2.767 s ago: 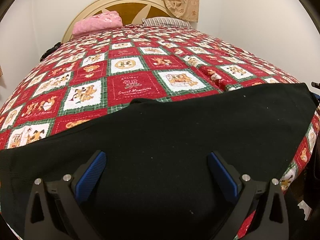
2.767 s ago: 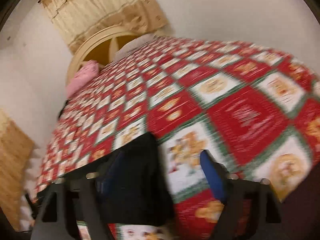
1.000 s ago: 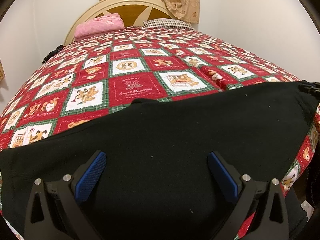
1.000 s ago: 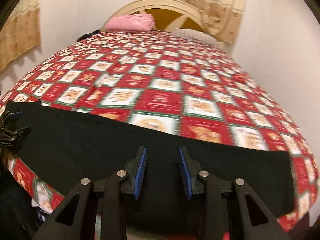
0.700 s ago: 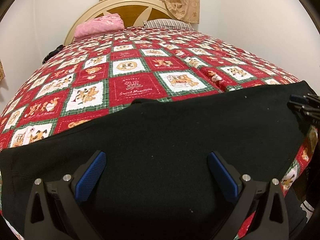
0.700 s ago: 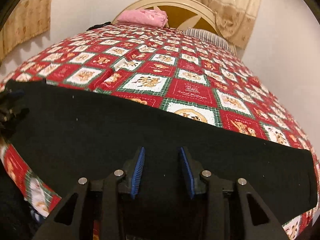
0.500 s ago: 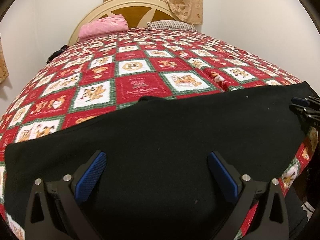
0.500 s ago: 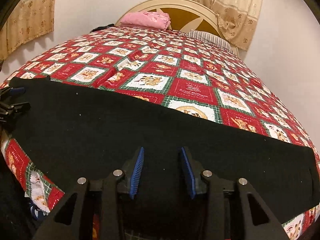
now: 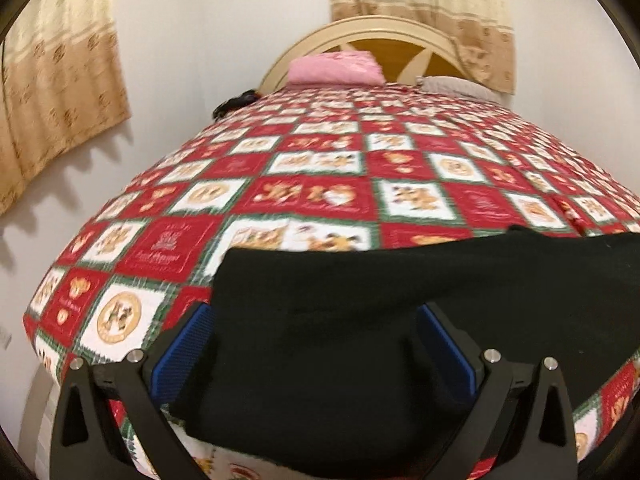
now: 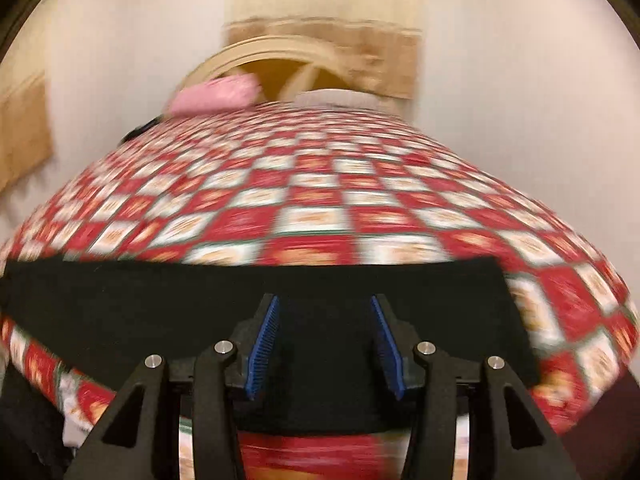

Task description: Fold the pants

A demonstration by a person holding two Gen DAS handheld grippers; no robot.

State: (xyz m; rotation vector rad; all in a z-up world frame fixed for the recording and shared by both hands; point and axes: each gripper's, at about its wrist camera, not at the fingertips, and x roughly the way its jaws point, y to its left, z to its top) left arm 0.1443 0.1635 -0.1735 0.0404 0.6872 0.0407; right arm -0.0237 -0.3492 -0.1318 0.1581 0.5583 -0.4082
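Black pants lie flat across the foot of a bed with a red, white and green patchwork quilt. In the left wrist view my left gripper is open, its blue pads on either side of the pants' left end, just above the cloth. In the blurred right wrist view the pants stretch from the left edge to a square right end. My right gripper is open over that right end, holding nothing.
A pink pillow and a striped pillow lie by the cream headboard. Beige curtains hang on the left wall. The bed's left edge drops off near my left gripper.
Both grippers have shifted sideways along the pants: the left one to the left end, the right one to the right end. The right gripper's jaws have widened. The pants have not moved.
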